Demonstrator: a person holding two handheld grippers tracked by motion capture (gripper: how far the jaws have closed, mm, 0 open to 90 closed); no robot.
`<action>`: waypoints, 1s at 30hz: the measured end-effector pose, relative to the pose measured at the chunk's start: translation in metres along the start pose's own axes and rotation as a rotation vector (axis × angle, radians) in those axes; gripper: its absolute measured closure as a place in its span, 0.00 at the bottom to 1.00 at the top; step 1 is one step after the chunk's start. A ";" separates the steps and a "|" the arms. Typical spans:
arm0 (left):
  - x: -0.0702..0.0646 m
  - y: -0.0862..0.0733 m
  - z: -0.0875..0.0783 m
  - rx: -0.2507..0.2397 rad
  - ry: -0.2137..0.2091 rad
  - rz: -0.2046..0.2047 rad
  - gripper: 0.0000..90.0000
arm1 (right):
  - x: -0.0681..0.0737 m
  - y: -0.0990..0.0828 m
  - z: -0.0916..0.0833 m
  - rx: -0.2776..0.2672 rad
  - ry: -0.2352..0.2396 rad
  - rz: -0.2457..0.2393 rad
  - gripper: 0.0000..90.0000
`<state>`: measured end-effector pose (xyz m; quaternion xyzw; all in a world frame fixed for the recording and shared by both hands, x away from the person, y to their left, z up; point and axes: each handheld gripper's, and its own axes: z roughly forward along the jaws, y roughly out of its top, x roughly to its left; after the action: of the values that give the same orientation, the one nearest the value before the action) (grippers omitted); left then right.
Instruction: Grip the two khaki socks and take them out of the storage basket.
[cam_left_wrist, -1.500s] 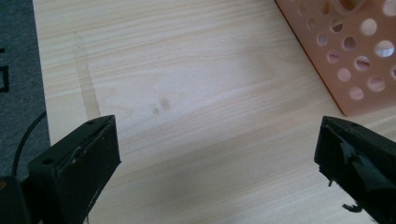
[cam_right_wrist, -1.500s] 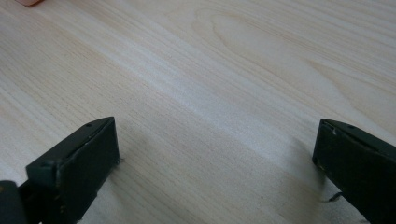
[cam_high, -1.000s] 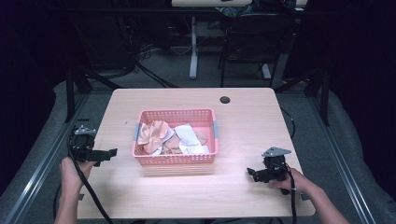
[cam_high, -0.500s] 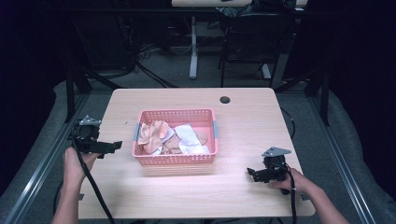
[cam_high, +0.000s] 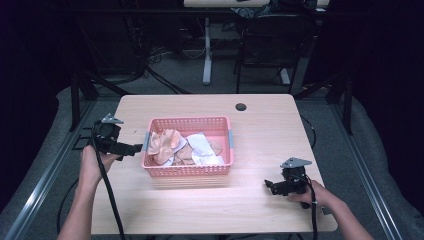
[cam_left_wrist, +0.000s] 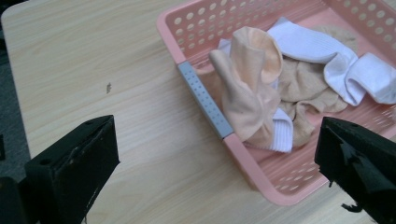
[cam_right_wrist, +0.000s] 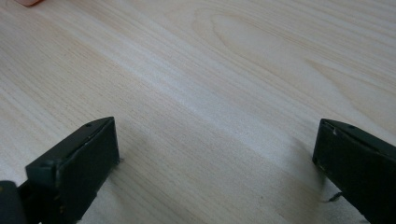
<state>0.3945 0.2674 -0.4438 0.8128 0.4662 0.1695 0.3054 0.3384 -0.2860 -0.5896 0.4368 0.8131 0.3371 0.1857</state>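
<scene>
— What's the left gripper (cam_high: 131, 148) up to?

— It hangs just beside the left end of the pink basket (cam_high: 186, 171), jaws spread wide with nothing between them, pointing in at the pile of socks. A peach sock (cam_left_wrist: 247, 88) stands highest, right by the grey handle (cam_left_wrist: 204, 99), with white socks (cam_left_wrist: 327, 58) and a tan one under it.

— And the right gripper (cam_high: 270, 185)?

— Low over the bare table (cam_high: 270, 120), well apart from the basket, jaws wide as well.

— So how would you go for it?

— My guess is the peach sock is the one to take. I'd come over the rim, not through it, pinch the raised fold alone, and lift straight up so the white one below isn't dragged along.
</scene>
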 end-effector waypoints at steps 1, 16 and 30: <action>-0.001 0.002 0.002 0.001 -0.007 0.002 0.00 | 0.000 0.000 0.000 0.000 0.000 0.000 0.00; -0.034 0.043 0.037 0.019 -0.094 0.095 0.12 | 0.001 0.000 0.000 -0.005 0.001 0.005 0.00; -0.031 0.052 0.081 0.184 -0.070 0.095 0.51 | 0.000 0.000 0.000 0.002 0.003 0.000 0.00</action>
<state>0.4577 0.1934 -0.4708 0.8641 0.4297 0.1118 0.2371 0.3383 -0.2863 -0.5896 0.4363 0.8138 0.3369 0.1839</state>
